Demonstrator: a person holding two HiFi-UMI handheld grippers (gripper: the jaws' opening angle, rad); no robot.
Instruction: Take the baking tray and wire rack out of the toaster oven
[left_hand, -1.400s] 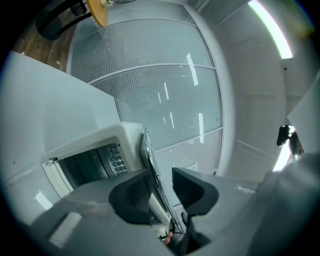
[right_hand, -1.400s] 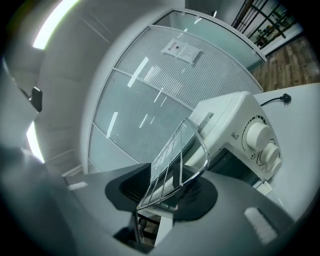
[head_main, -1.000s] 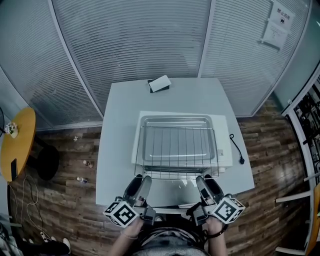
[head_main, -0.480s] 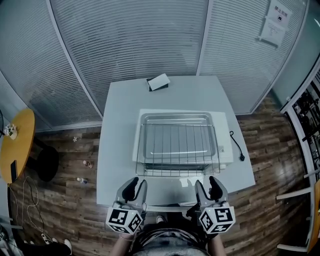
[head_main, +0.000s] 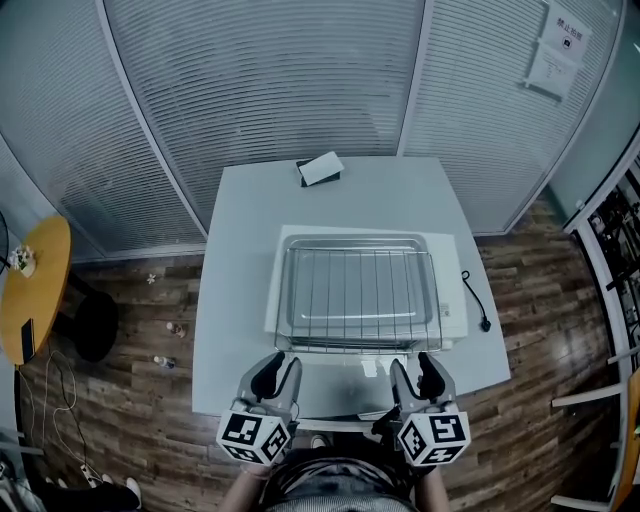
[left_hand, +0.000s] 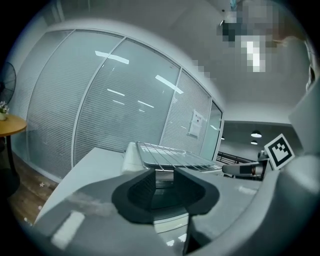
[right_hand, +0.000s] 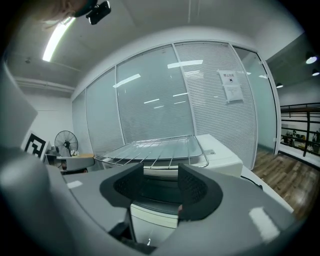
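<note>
Just short of wire rack, left gripper, right gripper, fingers narrowed, apart, empty

Tray and rack on top of the oven, in the middle of the table

The wire rack lies on the baking tray, and both rest on the toaster oven. Behind the oven, at the far edge of the table, lies a small box. A power cord lies just right of the oven.

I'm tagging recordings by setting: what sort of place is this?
Likely an office or lab room, not a kitchen: glass partition walls with blinds, a posted notice, a white table holding the toaster oven.
</note>
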